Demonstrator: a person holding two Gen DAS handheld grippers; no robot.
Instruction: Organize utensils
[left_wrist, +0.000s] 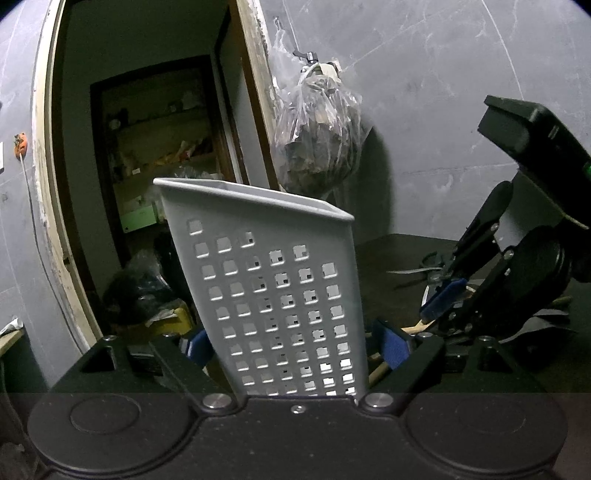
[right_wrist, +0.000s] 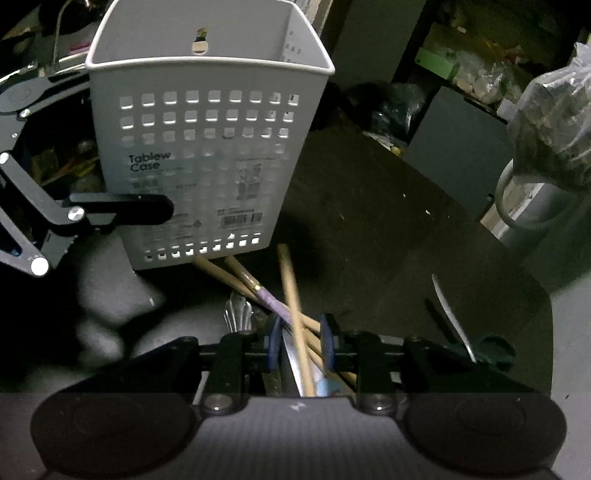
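- A clear plastic bag (left_wrist: 317, 136) of dark stuff hangs from a wall hook in the upper middle of the left wrist view. Left of it, an open doorway (left_wrist: 155, 147) shows cluttered shelves.
- The dark table (right_wrist: 369, 206) fills the middle of the right wrist view.
- A blade with a dark green handle (right_wrist: 452, 317) lies alone at the lower right of that view, well apart from the other utensils.
- The utensils lie in a crossed heap at lower centre, just below the case: pale wooden sticks (right_wrist: 236, 277), a purple-handled stick (right_wrist: 271, 301) and an ornate metal handle (right_wrist: 238, 314).
- The white perforated case (right_wrist: 207, 155), labelled "Tablew Case", stands on the table at the upper left. From above, its inside shows only bare wall with a hanging slot.
- The left gripper (left_wrist: 291, 347) straddles the case (left_wrist: 280, 280) low down with its jaws spread. The blue pads (left_wrist: 391, 347) sit just beside the walls, and a thin dark gap shows on the right.
- The right gripper (right_wrist: 301, 343) hovers over the heap, jaws partly spread. A blurred wooden stick (right_wrist: 293, 295) and a steel blade (right_wrist: 291, 358) run up between its pads, with clear space on both sides.
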